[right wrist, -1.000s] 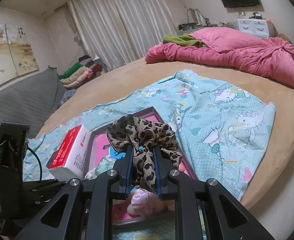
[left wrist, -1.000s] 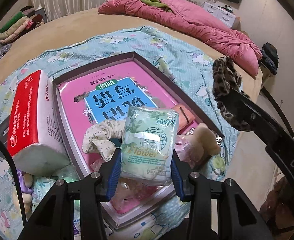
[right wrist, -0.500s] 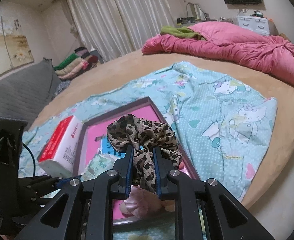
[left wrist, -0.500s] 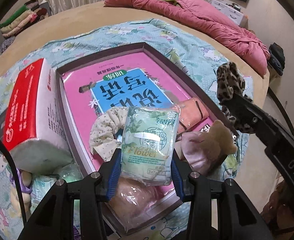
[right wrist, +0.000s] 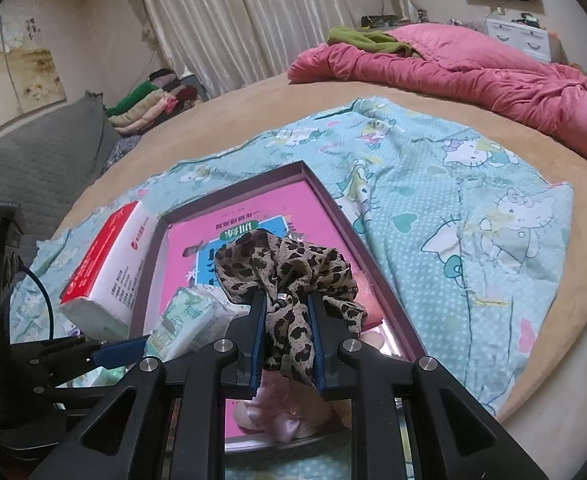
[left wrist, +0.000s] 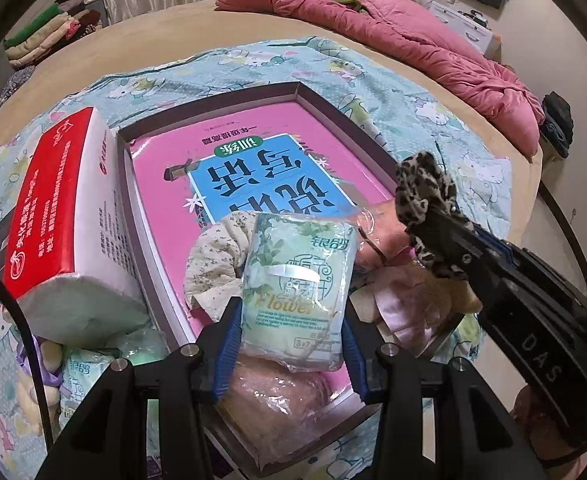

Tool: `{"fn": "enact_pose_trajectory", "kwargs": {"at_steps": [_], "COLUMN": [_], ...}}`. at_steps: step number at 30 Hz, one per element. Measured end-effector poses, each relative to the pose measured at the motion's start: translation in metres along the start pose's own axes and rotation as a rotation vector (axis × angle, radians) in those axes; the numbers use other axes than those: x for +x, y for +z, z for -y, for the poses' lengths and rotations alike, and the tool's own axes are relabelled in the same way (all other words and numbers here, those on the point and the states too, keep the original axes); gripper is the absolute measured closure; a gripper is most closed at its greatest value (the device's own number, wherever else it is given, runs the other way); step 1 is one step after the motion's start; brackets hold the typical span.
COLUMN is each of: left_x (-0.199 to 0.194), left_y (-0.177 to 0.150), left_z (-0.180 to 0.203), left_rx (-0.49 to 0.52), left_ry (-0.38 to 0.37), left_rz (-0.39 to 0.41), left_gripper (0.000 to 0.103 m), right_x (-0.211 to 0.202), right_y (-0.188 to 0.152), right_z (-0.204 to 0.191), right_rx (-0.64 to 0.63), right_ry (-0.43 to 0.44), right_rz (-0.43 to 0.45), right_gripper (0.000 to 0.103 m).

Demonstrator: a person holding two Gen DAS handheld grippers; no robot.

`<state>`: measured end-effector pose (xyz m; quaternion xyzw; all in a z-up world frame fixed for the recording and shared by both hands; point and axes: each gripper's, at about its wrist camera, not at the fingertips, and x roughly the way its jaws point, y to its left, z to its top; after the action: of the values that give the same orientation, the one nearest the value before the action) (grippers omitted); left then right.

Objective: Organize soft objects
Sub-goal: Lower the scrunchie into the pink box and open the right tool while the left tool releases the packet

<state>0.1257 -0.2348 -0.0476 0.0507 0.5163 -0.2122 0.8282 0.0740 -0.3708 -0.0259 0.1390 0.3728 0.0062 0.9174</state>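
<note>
The left gripper (left wrist: 289, 320) clamps 1 green tissue pack (left wrist: 297, 292) over the box (left wrist: 333, 108). The right gripper (right wrist: 285, 336) is easing apart, pads still pressing 1 leopard scrunchie (right wrist: 289, 276) above the box's right side. Inside lie 1 floral scrunchie (left wrist: 213, 264) and a pink plush (left wrist: 405, 300). 1 red tissue box (left wrist: 61, 216) leans against the left wall.

tissue pack (left wrist: 293, 292): glossy crinkled plastic wrap
scrunchie (right wrist: 289, 276): thin leopard-print cloth
box (left wrist: 333, 108): matt cardboard
quilt (right wrist: 473, 72): pink padded cloth
gripper frames: black matt plastic
</note>
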Motion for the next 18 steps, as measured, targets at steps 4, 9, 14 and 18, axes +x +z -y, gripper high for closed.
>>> {"fn": "enact_pose_trajectory", "kwargs": {"at_steps": [4,9,14,18], "left_x": [0.0049,0.0060,0.0073,0.0068], "left_y": [-0.0009,-0.0006,-0.0003,0.0001], "left_z": [-0.0026,-0.0045,-0.0048,-0.0043], "left_rx": [-0.010,-0.017,-0.016,-0.018], "left_ry": [0.000,-0.005,-0.005,-0.007], "left_rz": [-0.016,-0.016,-0.016,-0.013], "left_gripper": [0.057,0.056,0.056,0.056], "right_x": [0.0062,0.0095,0.0101,0.0059], "right_y": [-0.0012,-0.0020,-0.0040,-0.0032], "right_z": [0.0013,0.0018,0.0013,0.0021], "right_rx": [0.000,-0.006,-0.005,0.006], "right_ry": [0.006,0.006,0.019,0.029], "right_rz": [-0.016,-0.020,-0.016,0.005], "right_gripper": [0.080,0.075,0.061,0.055]}}
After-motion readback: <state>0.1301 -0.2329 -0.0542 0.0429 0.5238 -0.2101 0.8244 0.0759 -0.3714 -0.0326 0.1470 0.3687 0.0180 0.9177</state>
